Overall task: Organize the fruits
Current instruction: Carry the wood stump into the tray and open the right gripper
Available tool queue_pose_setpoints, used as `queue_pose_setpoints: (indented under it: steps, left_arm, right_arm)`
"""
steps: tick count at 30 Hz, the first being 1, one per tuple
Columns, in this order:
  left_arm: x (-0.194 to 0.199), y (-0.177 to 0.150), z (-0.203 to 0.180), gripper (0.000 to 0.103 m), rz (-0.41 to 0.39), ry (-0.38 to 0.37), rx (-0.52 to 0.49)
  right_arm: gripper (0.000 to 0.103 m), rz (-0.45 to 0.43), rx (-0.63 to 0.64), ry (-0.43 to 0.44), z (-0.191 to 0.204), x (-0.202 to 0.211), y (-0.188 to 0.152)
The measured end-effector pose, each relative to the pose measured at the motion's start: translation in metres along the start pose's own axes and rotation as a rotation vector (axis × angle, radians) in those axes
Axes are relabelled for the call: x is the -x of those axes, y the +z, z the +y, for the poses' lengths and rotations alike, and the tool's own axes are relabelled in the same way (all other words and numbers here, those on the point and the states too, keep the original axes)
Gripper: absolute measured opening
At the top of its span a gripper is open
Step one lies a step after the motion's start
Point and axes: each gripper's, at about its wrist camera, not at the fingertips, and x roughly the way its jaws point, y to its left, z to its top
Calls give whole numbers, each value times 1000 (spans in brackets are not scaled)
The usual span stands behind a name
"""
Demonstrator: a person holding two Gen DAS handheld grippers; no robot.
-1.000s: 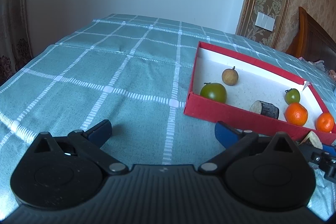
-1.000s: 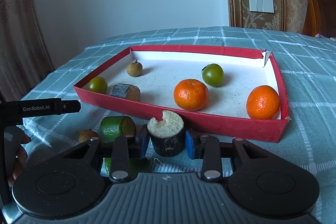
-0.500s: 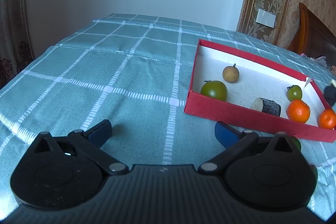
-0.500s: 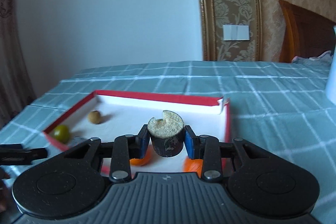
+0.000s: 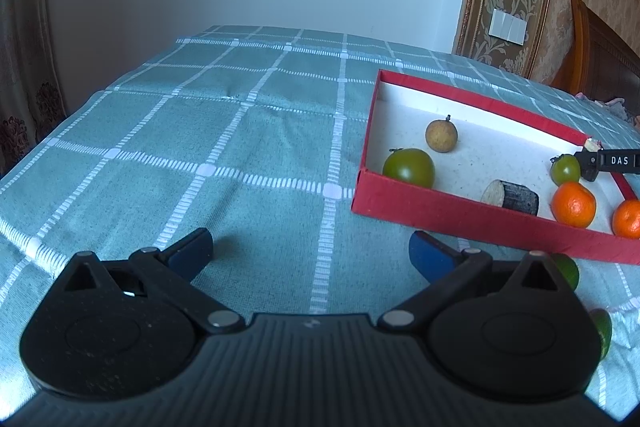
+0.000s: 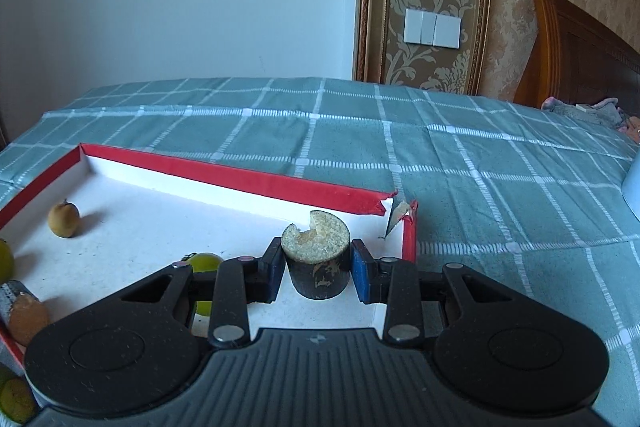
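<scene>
Left wrist view: the left gripper hangs low over the checked teal tablecloth with its blue-padded fingers spread wide and nothing between them. At two o'clock lies the red tray, white inside. In it sit a large green tomato at the near left corner, a tan longan just behind it, a dark cane stub lying on its side with its long axis across the tray and its pale cut face turned to nine o'clock, a small green tomato, and two tangerines near the front wall. At three o'clock a black bar marked DAS, part of the right gripper, reaches in over the tray's far right corner; half a second ago only a dark edge of it showed there. A green fruit lies on the cloth outside the tray, partly hidden by the gripper body.

Right wrist view: the right gripper's fingers are closed narrowly on a cane piece, held upright with its long axis vertical and its pale, notched cut face pointing to twelve o'clock. It hangs over the tray's white floor near the torn corner at one o'clock. Compared with half a second ago, the piece is lower and nearer that corner, and the tangerines no longer show beneath the fingers. At nine o'clock are the longan and a tomato's edge; the small tomato peeks out behind the left finger.
</scene>
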Motion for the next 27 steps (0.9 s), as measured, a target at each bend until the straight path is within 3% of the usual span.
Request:
queue_pose_setpoints:
  steps: [7, 27]
  left_arm:
    - [-1, 0, -2, 103, 4, 8, -10]
    - [-1, 1, -2, 103, 5, 10, -14]
  right_arm:
    - [34, 39, 10, -19, 3, -4, -2]
    - [38, -13, 47, -44, 7, 12, -7]
